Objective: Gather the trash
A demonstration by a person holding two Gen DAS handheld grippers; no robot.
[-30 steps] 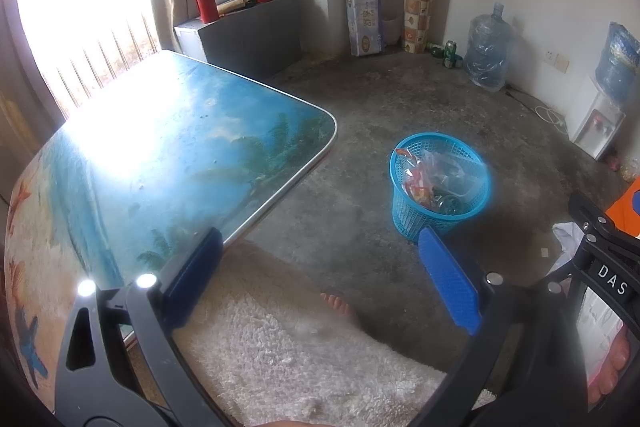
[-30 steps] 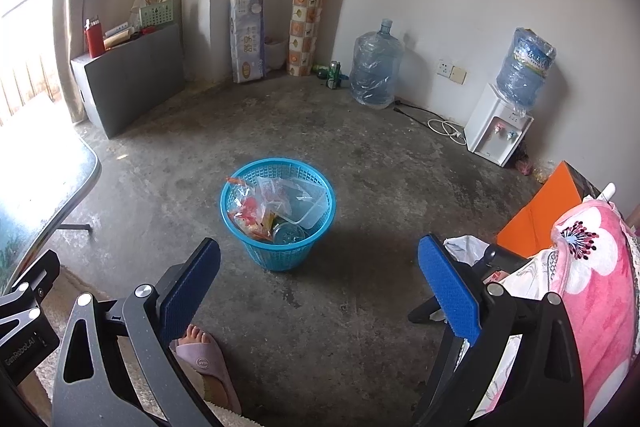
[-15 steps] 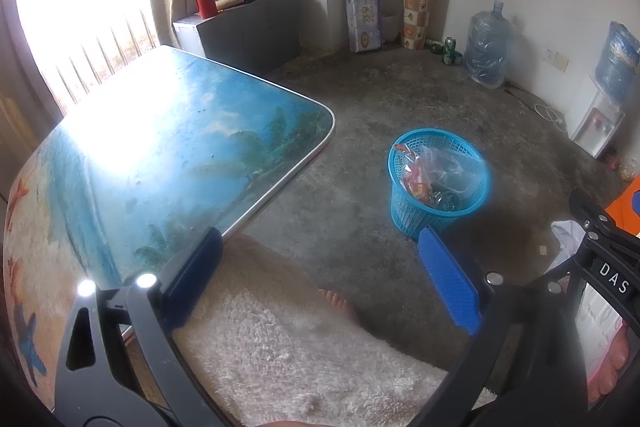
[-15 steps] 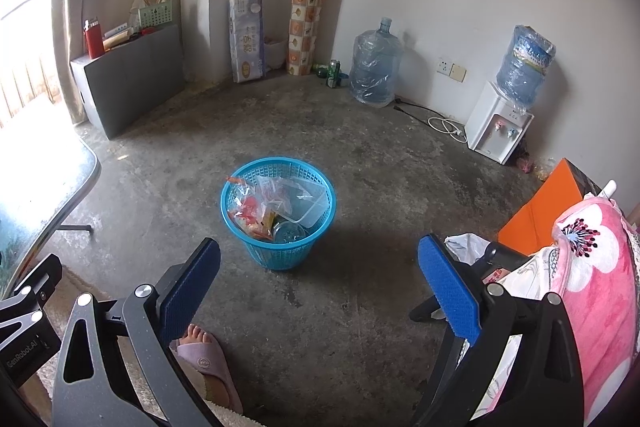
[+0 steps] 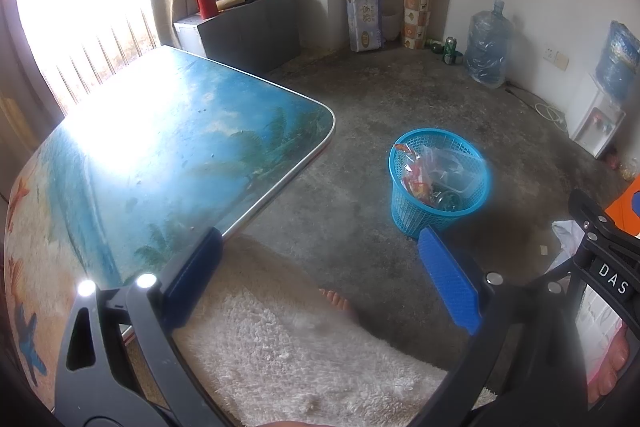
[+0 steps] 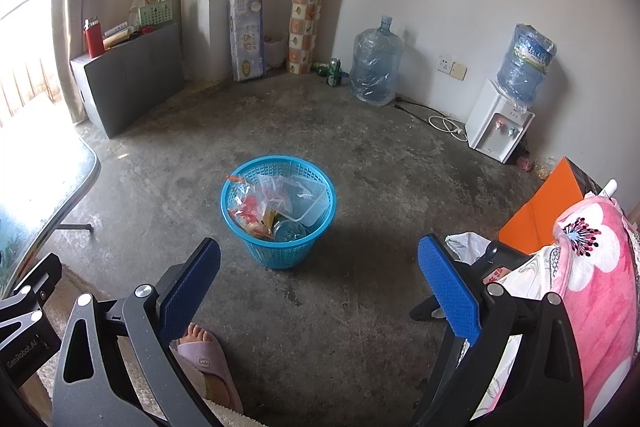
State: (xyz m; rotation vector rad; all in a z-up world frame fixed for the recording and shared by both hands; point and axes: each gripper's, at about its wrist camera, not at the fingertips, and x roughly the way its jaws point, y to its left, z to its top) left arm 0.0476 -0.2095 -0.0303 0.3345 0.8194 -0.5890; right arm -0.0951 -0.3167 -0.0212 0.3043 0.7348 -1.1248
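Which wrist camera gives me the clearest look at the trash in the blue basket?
Right wrist: the blue basket sits central, wrappers and a clear plastic container visible inside. The left wrist view shows it off to the right, contents less distinct.

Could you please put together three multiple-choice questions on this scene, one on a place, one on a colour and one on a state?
1. Where does the basket stand?
A. on the table
B. on the concrete floor
C. on the grey cabinet

2. What colour is the basket?
A. blue
B. red
C. white

3. How are the two tools?
A. both open and holding nothing
B. left tool shut on a bag
C. right tool shut on a can

Answers:
1 B, it stands on the bare floor, apart from the table.
2 A, its mesh wall and rim are blue.
3 A, the left tool and the right tool show wide gaps between their pads with nothing in them.
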